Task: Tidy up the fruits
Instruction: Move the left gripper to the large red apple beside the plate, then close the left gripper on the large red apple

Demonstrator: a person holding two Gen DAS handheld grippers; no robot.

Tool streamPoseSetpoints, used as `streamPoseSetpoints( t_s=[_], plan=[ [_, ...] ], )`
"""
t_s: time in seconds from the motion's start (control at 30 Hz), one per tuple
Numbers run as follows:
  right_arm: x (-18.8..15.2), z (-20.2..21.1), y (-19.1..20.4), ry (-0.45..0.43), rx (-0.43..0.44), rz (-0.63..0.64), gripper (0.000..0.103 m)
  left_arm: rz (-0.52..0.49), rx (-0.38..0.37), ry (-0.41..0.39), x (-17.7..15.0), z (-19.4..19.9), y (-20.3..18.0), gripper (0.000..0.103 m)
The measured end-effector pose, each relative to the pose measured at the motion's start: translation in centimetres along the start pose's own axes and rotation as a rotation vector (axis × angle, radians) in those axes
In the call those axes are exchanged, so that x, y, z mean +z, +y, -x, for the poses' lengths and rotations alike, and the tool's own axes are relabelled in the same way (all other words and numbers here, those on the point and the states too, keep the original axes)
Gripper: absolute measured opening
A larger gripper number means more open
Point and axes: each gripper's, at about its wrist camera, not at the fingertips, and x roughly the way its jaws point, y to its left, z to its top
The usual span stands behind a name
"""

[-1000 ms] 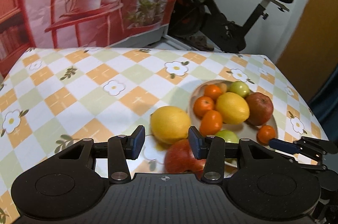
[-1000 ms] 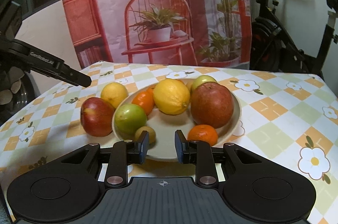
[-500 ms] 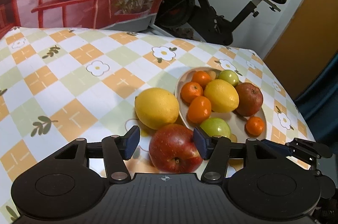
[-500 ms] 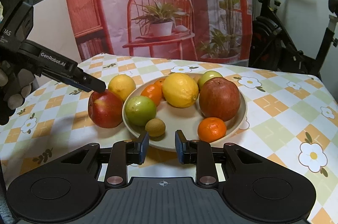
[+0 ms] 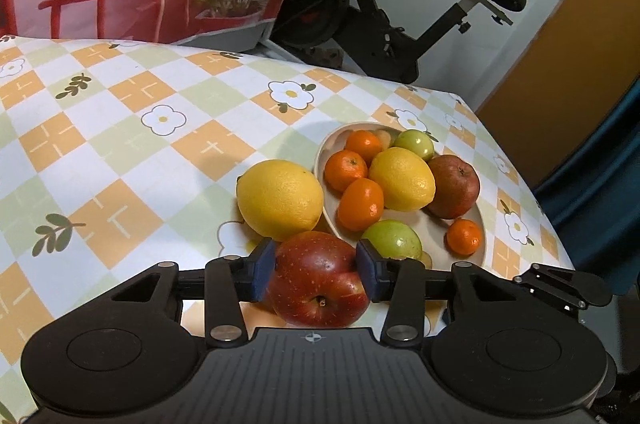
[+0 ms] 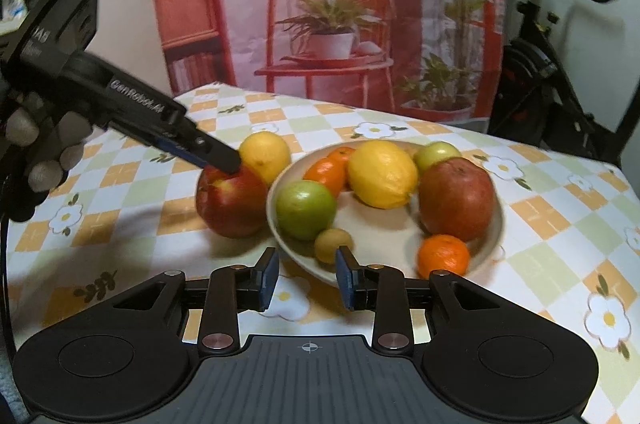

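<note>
Left gripper [image 5: 316, 270] closing on apple [image 5: 318, 280] beside plate [image 5: 320, 159]

I count two red apples [image 5: 318, 280] [image 5: 454, 185], two lemons [image 5: 280, 199] [image 5: 402, 179], two green apples [image 5: 392, 239] [image 5: 415, 144], four oranges [image 5: 360, 203] [image 5: 345, 170] [image 5: 363, 145] [image 5: 464, 237], one small brownish fruit [image 6: 333, 245], one plate [image 6: 384, 228], and two grippers [image 5: 316, 270] [image 6: 306, 278].

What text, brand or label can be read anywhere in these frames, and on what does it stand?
"GenRobot.AI": white lettering along the arm of the left gripper, seen from the right wrist view.
White letters higher on the same gripper's black body: partly cut off, not readable.
No other text shows.
</note>
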Motion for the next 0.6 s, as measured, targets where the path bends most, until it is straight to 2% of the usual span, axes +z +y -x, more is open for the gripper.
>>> streamPoseSetpoints(
  t_s=[0.17,0.23,0.5,0.6],
  plan=[
    [1.6,-1.4,2.8,0.016,0.005,0.151,0.038,0.012,-0.027,0.005,0.2,-0.3,0.5,0.047],
    [2.4,-2.1,3.9,0.021,0.007,0.211,0.048,0.02,-0.038,0.008,0.3,-0.4,0.7,0.047],
    [4.1,-5.5,7.9,0.065,0.004,0.456,0.058,0.064,-0.087,0.011,0.4,-0.7,1.9,0.046],
    [4.3,-6.6,8.9,0.081,0.0,0.522,0.058,0.068,-0.098,0.01,0.4,-0.9,2.0,0.046]
  ],
)
